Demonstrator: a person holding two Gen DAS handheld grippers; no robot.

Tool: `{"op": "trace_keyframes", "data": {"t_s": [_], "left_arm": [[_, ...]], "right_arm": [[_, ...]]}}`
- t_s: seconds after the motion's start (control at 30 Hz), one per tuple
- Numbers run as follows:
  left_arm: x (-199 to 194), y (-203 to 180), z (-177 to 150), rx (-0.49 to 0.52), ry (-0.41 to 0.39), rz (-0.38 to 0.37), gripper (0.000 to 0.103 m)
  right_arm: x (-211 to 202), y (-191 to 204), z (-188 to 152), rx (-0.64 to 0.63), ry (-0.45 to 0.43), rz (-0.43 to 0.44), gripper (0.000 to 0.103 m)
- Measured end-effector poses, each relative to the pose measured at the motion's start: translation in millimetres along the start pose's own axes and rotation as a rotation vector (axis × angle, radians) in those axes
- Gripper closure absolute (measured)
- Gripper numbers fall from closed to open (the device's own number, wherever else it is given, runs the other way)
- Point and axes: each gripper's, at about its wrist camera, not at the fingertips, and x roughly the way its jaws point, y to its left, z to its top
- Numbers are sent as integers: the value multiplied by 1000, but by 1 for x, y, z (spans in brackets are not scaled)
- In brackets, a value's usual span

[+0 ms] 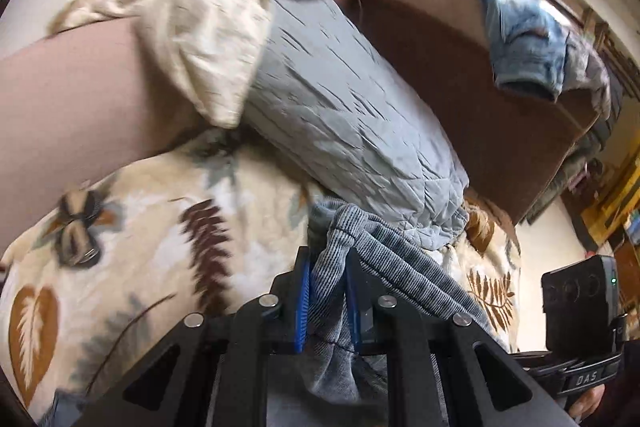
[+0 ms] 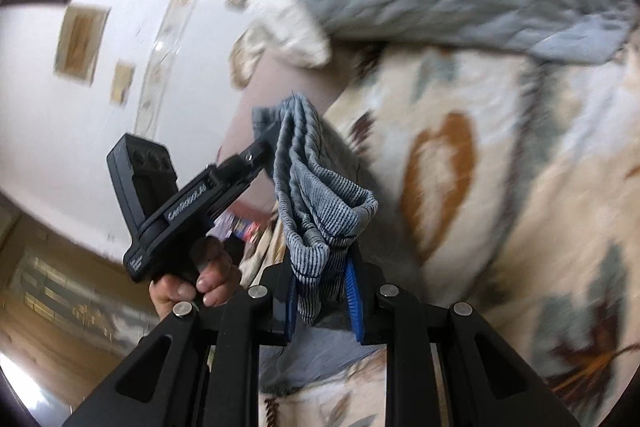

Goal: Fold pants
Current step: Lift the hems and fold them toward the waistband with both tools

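Note:
The pants (image 1: 384, 259) are grey-blue ribbed cloth, bunched and lifted above the bed. My left gripper (image 1: 326, 291) is shut on a gathered fold of them between its blue pads (image 1: 303, 303). In the right wrist view my right gripper (image 2: 322, 293) is shut on another bunch of the same pants (image 2: 320, 203). The cloth hangs in a short band between the two grippers. My left gripper (image 2: 274, 137) shows there at the upper left, pinching the far end, with a person's hand (image 2: 192, 283) on its handle. The right gripper's camera housing (image 1: 578, 301) shows at the right edge of the left wrist view.
Under both grippers lies a cream bedspread (image 1: 160, 227) with brown leaf prints. A grey-blue quilted cover (image 1: 340, 99) and a cream cloth (image 1: 200, 27) lie behind it. A brown headboard (image 1: 460, 79) carries a blue denim garment (image 1: 524, 35). A white wall (image 2: 80, 127) holds framed pictures.

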Motion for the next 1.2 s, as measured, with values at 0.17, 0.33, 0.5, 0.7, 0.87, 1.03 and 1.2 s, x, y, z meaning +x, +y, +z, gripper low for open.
{"op": "trace_keyframes", "data": {"t_s": [0.17, 0.33, 0.5, 0.7, 0.87, 1.03, 1.2], "left_arm": [[-42, 47, -47, -98, -21, 58, 86], [-63, 100, -111, -238, 16, 142, 86], [-94, 140, -167, -373, 23, 291, 82], [-146, 149, -203, -526, -99, 297, 82], [-128, 115, -198, -505, -62, 263, 61], [-104, 106, -180, -550, -44, 303, 31], [-95, 107, -145, -558, -75, 342, 31]], "right_arm": [[42, 20, -31, -58, 86, -30, 81], [95, 21, -64, -106, 209, -102, 81], [123, 13, -87, -81, 337, -109, 61], [110, 16, -81, 12, 385, 65, 32], [91, 20, -68, -13, 301, 96, 32], [87, 9, -63, 37, 262, 57, 32], [80, 1, -56, 60, 260, 45, 32]]}}
